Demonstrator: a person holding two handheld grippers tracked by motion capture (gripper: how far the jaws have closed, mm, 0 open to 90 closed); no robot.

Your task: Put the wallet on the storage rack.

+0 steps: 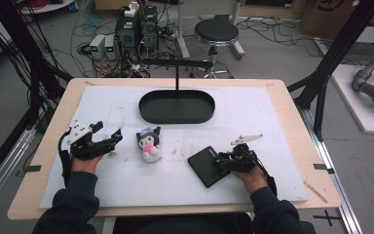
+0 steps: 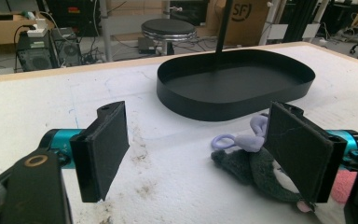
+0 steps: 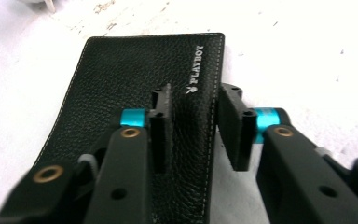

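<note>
Down at the right gripper (image 3: 193,126), the two black jaws stand narrowly apart astride the stitched edge of a black wallet (image 3: 135,93), one pad resting on its top face and the other just off the edge over the white mat; whether they already pinch it cannot be told. The wallet is pebbled black leather with pale stitching along its border and a small silver brand stamp near that edge. It lies flat on the white mat (image 1: 272,122) at the near right of the table, slightly skewed. The left gripper (image 2: 200,154) has its jaws wide apart with nothing between them, held just beside a small plush toy (image 2: 256,163) in grey, lilac and pink. Farther back sits a black oval tray (image 2: 233,88).
</note>
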